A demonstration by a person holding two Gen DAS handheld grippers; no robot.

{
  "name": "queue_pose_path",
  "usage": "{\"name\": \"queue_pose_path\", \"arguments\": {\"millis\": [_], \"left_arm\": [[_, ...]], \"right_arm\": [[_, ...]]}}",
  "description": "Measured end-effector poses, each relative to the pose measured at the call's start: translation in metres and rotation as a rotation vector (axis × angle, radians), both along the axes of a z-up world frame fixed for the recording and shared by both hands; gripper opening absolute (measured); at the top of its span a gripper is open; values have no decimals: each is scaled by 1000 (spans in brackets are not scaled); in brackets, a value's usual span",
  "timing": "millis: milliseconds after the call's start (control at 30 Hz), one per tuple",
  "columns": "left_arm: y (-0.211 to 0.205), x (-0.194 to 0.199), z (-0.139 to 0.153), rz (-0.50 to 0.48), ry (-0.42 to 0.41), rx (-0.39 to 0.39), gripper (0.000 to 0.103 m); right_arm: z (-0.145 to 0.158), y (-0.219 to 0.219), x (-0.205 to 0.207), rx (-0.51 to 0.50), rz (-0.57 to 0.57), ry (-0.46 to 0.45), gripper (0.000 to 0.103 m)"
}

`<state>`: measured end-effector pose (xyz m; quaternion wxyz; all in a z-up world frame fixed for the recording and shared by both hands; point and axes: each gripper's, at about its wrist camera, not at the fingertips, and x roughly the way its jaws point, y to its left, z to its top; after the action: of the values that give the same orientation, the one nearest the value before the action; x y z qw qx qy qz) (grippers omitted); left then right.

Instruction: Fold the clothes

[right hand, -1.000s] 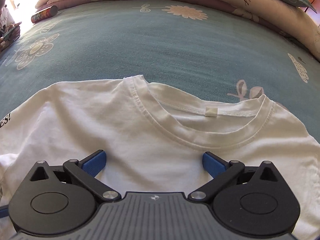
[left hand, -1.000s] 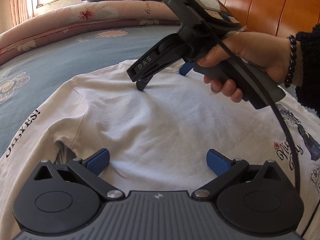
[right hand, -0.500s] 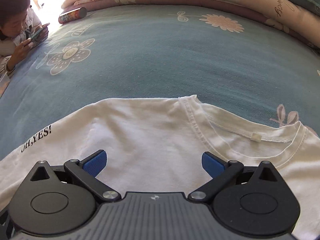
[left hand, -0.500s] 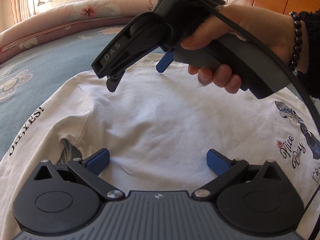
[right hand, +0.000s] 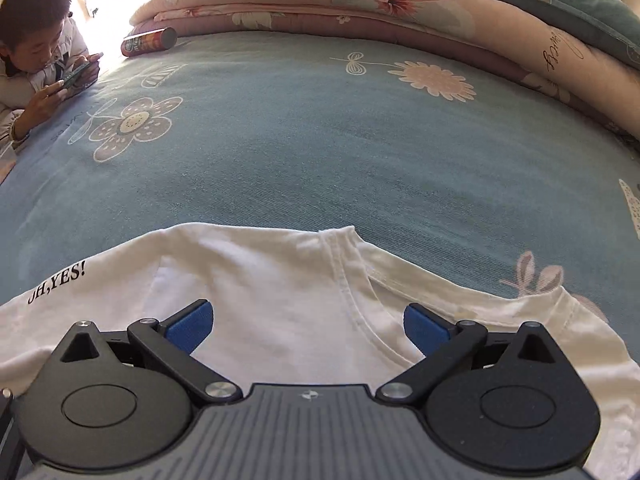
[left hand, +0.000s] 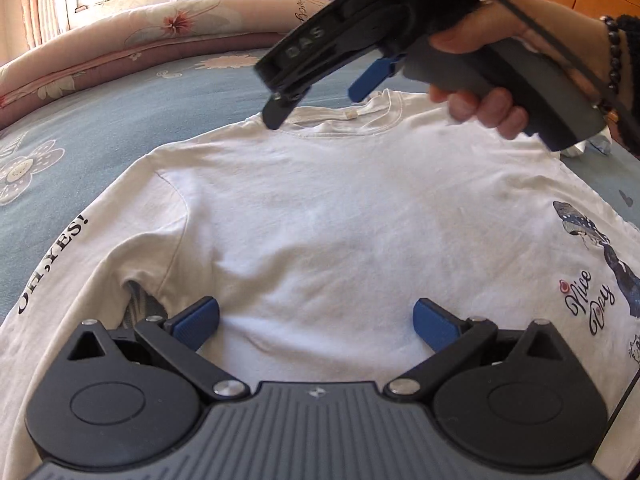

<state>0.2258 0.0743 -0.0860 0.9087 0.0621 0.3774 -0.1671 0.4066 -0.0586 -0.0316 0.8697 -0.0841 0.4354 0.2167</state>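
Claws wide apart, left claw (left hand: 316,324) and right claw (right hand: 308,326) empty above white shirt (left hand: 340,220)

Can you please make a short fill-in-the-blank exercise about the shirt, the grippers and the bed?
1. The shirt lying on the bed is ____ in colour.
2. Both the left gripper and the right gripper are ____, holding nothing.
3. The sleeve print reads "OH, ____!".

Missing words: white; open; YES

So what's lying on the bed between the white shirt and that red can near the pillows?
Nothing: in the right wrist view only bare blue flowered bedsheet stretches from the shirt to the can.
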Motion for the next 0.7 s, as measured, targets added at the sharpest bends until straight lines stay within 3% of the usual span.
{"name": "queue_pose_path", "arguments": {"millis": [200, 367, 467, 700], "left_arm": [[-2, 4, -2, 8, -2, 2, 102], [-1, 6, -4, 12, -8, 3, 102], [-1, 6, -4, 12, -9, 2, 102], [0, 6, -4, 11, -7, -4, 102]], "right_arm": [[32, -92, -60, -37, -100, 44, 103], [10, -154, -87, 58, -231, 138, 103], [-12, -171, -85, 124, -286, 164, 103], [-39, -175, -41, 106, -349, 51, 103]]}}
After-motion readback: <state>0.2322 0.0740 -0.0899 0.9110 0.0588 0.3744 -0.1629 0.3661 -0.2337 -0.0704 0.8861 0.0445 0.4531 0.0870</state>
